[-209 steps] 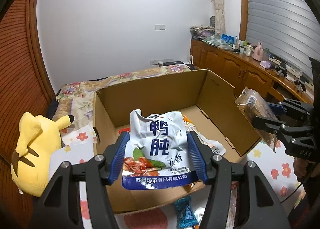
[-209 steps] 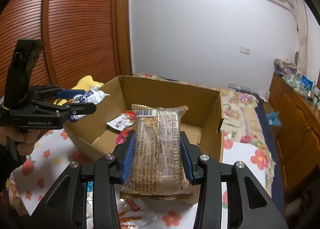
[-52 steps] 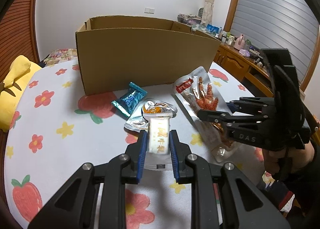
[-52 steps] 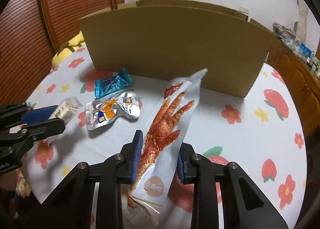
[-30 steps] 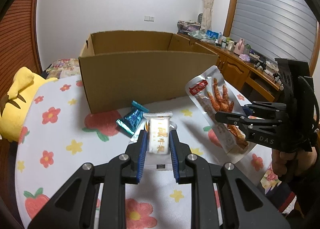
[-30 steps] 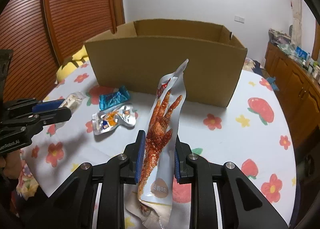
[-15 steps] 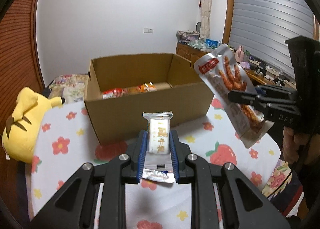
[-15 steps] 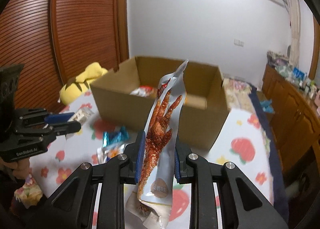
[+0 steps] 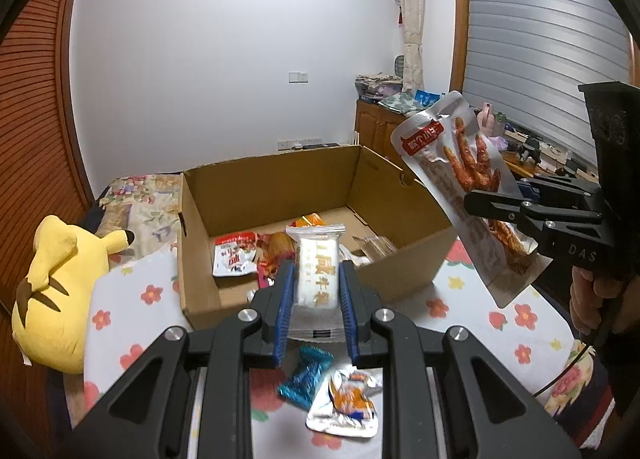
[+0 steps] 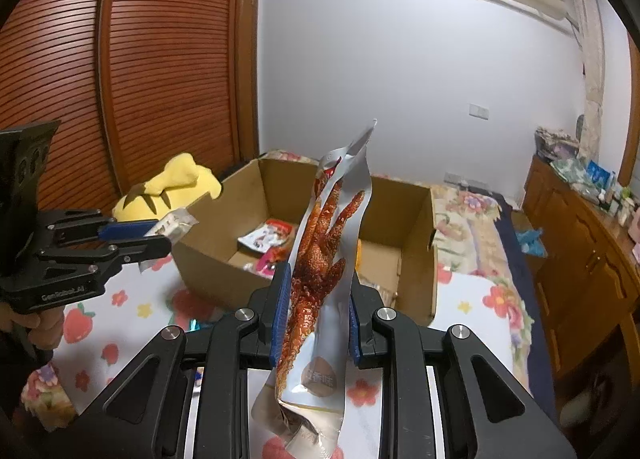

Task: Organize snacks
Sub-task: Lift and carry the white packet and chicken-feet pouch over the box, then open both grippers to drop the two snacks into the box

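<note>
Left wrist view: left gripper (image 9: 316,299) clamped on a small white snack packet (image 9: 318,271), held above the near wall of the open cardboard box (image 9: 200,259). Right gripper (image 10: 314,311) clamped on a long chicken-feet pouch (image 10: 324,259), upright before the box; blue candy wrapper (image 9: 306,377) and silver sachet (image 9: 346,407) lie on the flowered tablecloth (image 9: 132,323).

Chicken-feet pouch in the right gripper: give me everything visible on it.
The chicken-feet pouch is a long, silvery, glossy plastic packet with a clear front showing reddish-brown chicken feet, a red label near its top and a brown round mark near its bottom. It is sealed, slightly creased and twisted. The right gripper is shut on its lower middle, blue fingers pressing both sides. It stands roughly upright in the air, tilted, in front of the open cardboard box, touching nothing else.
</note>
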### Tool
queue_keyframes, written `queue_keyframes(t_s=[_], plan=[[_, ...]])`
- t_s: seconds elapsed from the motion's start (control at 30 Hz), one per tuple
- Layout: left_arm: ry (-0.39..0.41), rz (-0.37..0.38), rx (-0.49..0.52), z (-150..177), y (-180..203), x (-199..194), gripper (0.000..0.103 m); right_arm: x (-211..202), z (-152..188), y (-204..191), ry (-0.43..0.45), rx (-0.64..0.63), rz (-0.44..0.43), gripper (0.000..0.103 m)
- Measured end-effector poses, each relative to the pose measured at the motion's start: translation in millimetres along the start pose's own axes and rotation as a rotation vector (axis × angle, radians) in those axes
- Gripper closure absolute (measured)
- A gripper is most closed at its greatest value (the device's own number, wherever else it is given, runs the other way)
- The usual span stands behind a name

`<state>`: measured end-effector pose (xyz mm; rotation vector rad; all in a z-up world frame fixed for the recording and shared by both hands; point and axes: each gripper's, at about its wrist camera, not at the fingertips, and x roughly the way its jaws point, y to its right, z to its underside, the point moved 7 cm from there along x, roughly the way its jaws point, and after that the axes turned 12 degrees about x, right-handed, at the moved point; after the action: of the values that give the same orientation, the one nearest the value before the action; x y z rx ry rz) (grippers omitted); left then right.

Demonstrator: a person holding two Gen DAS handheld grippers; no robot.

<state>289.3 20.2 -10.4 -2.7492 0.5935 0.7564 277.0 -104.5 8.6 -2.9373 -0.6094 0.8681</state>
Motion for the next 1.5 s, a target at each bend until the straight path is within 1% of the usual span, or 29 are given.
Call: queue_keyframes(t_s=[0.2,0.37,0.5,0.63,0.77,0.93,1.23,1.5], plan=[[-0.013,-0.011,-0.005,-11,-11,24,0.083,22,-19,7,0.002,-0.011,0.002,0.081],[-0.033,-0.026,-0.014,-16,-22,44,0.083,44,-31,20,-0.005,-0.006,0.010,0.081],[-0.054,-0.036,-0.024,-15,-29,58,0.083,58,-42,30,-0.005,-0.010,0.025,0.081],[-0.083,-0.052,-0.014,-13,-30,71,0.083,68,-50,43,0.008,-0.021,0.052,0.081],[-0.102,-0.053,-0.008,-14,-29,81,0.082,80,-47,52,-0.004,-0.035,0.070,0.081],[-0.117,-0.050,0.008,-17,-25,91,0.082,92,-42,57,-0.028,-0.039,0.069,0.081],[-0.112,-0.052,0.022,-22,-24,92,0.082,105,-32,57,-0.067,-0.055,0.073,0.080],[-0.110,-0.047,0.015,-17,-25,90,0.081,116,-20,54,-0.112,-0.066,0.071,0.080]])
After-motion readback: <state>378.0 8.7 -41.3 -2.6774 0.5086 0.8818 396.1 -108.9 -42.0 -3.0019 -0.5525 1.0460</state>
